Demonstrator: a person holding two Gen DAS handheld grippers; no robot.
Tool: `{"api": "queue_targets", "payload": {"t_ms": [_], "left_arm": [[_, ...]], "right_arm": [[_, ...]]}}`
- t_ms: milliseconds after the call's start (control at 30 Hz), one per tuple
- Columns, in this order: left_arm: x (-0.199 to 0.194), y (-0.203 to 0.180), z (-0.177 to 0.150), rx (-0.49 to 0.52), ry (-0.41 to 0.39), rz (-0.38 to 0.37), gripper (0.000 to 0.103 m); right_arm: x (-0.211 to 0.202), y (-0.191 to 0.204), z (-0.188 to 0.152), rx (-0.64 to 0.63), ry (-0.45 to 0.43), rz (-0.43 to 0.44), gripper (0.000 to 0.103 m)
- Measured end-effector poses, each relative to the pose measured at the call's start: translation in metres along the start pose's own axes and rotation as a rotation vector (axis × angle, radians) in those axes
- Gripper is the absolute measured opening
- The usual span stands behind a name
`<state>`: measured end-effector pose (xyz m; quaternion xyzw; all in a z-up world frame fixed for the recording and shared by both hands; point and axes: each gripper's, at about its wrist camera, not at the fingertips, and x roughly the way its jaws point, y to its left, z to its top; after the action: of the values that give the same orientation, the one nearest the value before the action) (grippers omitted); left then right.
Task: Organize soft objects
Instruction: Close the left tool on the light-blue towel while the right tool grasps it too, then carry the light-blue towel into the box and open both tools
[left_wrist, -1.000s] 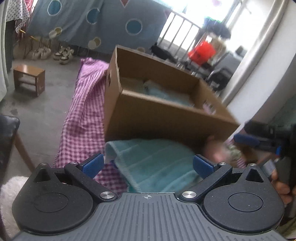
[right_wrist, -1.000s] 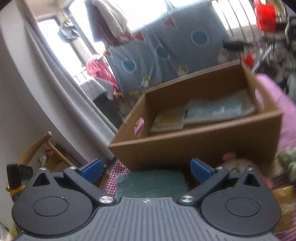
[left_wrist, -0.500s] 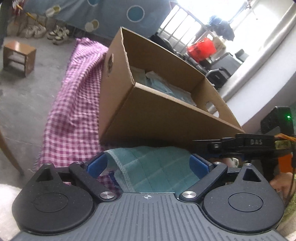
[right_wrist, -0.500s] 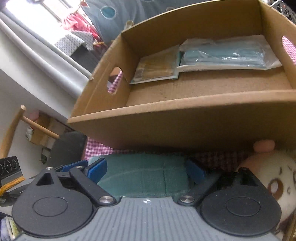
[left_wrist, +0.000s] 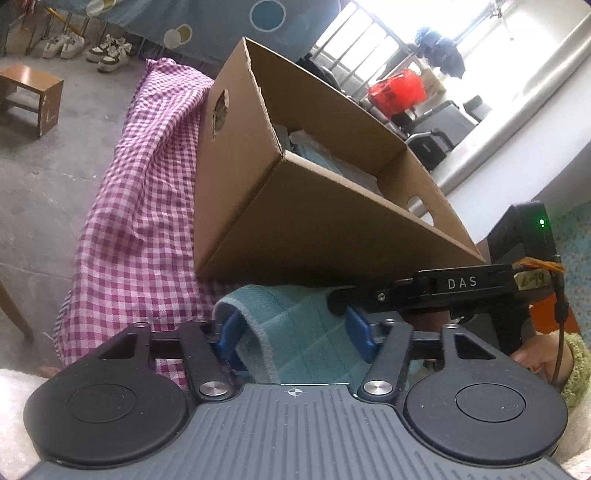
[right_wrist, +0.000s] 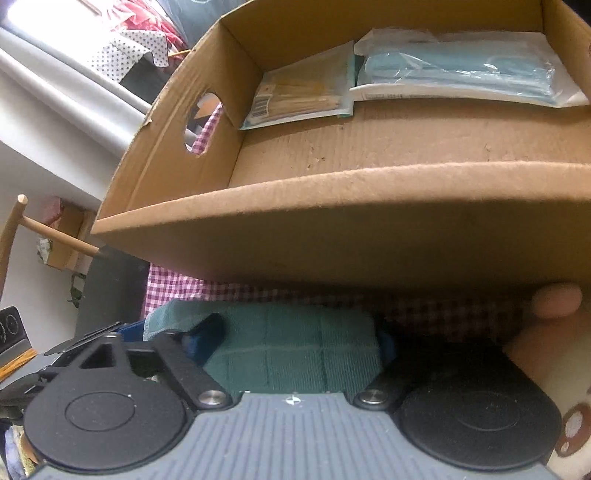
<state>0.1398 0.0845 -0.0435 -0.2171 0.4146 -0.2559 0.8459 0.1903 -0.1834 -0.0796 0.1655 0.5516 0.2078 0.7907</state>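
Observation:
A folded teal towel lies on the purple checked cloth just in front of an open cardboard box. My left gripper is closing, its blue pads pressing the towel's near end, whose hemmed edge bunches over the left pad. In the right wrist view the same towel fills the gap of my right gripper. Its jaws are closing too, with the pads at the towel's sides and no squeeze showing. One of the right gripper's fingers reaches in from the right.
The box holds a bagged blue cloth and a flat tan packet at its far wall. A peach and white plush toy lies right of the towel. A wooden stool and shoes are on the floor to the left.
Both grippers came down and forward to the towel, and their jaws narrowed around it. The left pads now pinch its near end. The right gripper tipped down towards the box front.

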Motion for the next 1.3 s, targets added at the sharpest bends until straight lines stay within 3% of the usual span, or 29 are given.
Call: {"api": "queue_targets", "payload": {"t_ms": [100, 167, 233, 400, 700, 1000, 1300], "left_arm": [[-0.005, -0.001, 0.000, 0.001, -0.014, -0.009, 0.045], [-0.009, -0.003, 0.000, 0.002, -0.023, -0.001, 0.040], [-0.011, -0.003, 0.000, 0.003, -0.039, 0.001, 0.025], [-0.015, -0.009, 0.001, 0.026, -0.062, 0.007, 0.012], [-0.032, -0.031, 0.000, 0.067, -0.133, 0.008, 0.007], [-0.066, -0.064, 0.009, 0.099, -0.231, -0.030, 0.006], [-0.083, -0.100, 0.055, 0.158, -0.363, -0.071, 0.006]], "right_arm": [[-0.007, -0.002, -0.003, 0.003, -0.035, 0.008, 0.065], [-0.013, -0.003, -0.006, 0.008, -0.062, 0.013, 0.062], [-0.017, 0.000, -0.010, -0.005, -0.099, 0.011, 0.057], [-0.028, 0.006, -0.021, -0.040, -0.180, 0.008, 0.044], [-0.059, 0.013, -0.046, -0.079, -0.321, 0.070, 0.031], [-0.105, 0.023, -0.060, -0.142, -0.457, 0.157, 0.027], [-0.157, 0.044, -0.034, -0.250, -0.603, 0.221, 0.027]]}}
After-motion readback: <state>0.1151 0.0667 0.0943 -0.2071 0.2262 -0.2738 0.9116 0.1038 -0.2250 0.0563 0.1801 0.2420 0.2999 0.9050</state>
